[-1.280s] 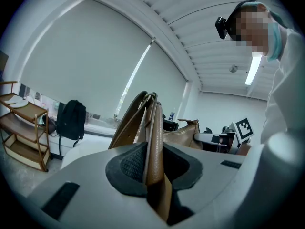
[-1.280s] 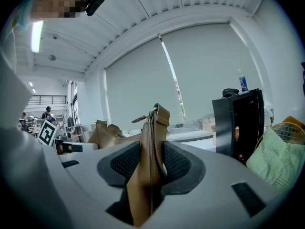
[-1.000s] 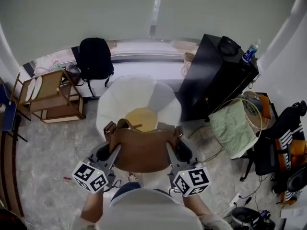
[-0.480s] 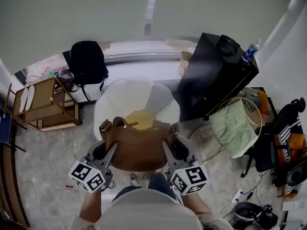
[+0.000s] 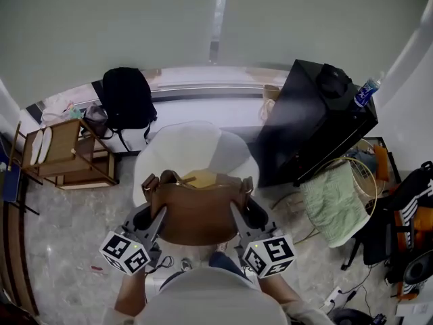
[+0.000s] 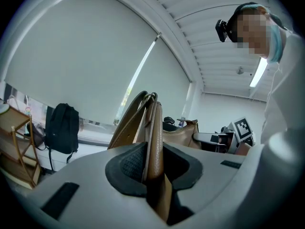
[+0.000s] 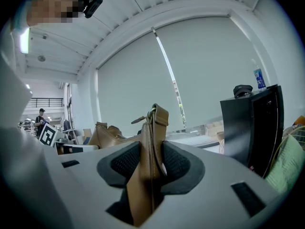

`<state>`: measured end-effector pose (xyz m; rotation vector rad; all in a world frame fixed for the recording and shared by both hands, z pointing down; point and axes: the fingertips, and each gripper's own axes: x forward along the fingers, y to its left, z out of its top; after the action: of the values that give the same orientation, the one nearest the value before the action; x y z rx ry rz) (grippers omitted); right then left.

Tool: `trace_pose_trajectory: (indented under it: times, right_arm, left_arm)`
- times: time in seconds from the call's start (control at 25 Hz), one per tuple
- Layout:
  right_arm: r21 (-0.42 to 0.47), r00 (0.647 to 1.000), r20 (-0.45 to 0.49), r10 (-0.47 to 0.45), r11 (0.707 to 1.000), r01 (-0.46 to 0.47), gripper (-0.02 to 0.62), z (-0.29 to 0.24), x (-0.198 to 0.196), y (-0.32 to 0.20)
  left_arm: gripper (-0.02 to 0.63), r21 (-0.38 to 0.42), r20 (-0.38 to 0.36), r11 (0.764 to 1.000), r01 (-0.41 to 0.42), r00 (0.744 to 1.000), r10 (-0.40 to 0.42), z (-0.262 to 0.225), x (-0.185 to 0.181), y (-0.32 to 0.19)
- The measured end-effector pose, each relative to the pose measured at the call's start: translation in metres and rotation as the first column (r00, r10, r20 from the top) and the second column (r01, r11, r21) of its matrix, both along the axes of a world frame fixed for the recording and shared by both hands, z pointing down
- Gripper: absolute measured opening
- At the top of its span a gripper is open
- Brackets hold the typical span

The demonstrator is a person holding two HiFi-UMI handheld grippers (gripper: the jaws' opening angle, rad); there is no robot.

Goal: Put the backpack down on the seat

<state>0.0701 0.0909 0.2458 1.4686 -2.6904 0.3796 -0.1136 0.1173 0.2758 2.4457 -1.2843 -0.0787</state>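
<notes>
The brown leather backpack (image 5: pixel 199 214) hangs between my two grippers, in front of and above a white round chair (image 5: pixel 179 144) with a yellow seat cushion (image 5: pixel 203 177). My left gripper (image 5: pixel 157 212) is shut on the bag's left strap (image 6: pixel 153 137), which stands pinched between the pads. On the other side, my right gripper (image 5: pixel 238 212) is shut on the right strap (image 7: pixel 152 142) with its metal ring on top. The bag's body hides the front part of the seat, so I cannot tell whether its bottom touches the cushion.
A black backpack (image 5: pixel 125 100) leans at the window ledge, back left. A wooden rack (image 5: pixel 64 151) stands left of the chair. A black cabinet (image 5: pixel 314 124) with a water bottle (image 5: pixel 366 92) is right of it, and a green cloth (image 5: pixel 331 198) over a wire basket is nearer.
Both grippers keep their hold on the brown bag over the chair's front. Only the head view has swayed a little; the bag's place between the grippers looks the same.
</notes>
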Motion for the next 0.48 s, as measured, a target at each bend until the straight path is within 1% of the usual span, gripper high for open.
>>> trace_pose_trajectory:
  times: [0.24, 0.36, 0.48]
  right_arm:
    - [0.003, 0.998, 0.011, -0.064, 0.998, 0.064, 0.163, -0.005, 0.020, -0.054]
    - [-0.003, 0.995, 0.011, -0.099, 0.995, 0.099, 0.163, -0.003, 0.031, -0.077]
    - [-0.029, 0.990, 0.007, -0.139, 0.990, 0.139, 0.163, 0.002, 0.037, -0.091]
  left_arm:
    - [0.075, 0.013, -0.001, 0.999, 0.052, 0.999, -0.052, -0.005, 0.022, -0.044]
    - [0.075, 0.002, 0.001, 0.997, 0.083, 0.997, -0.083, -0.005, 0.035, -0.061]
    - [0.075, -0.016, -0.004, 0.994, 0.107, 0.994, -0.107, 0.001, 0.042, -0.070]
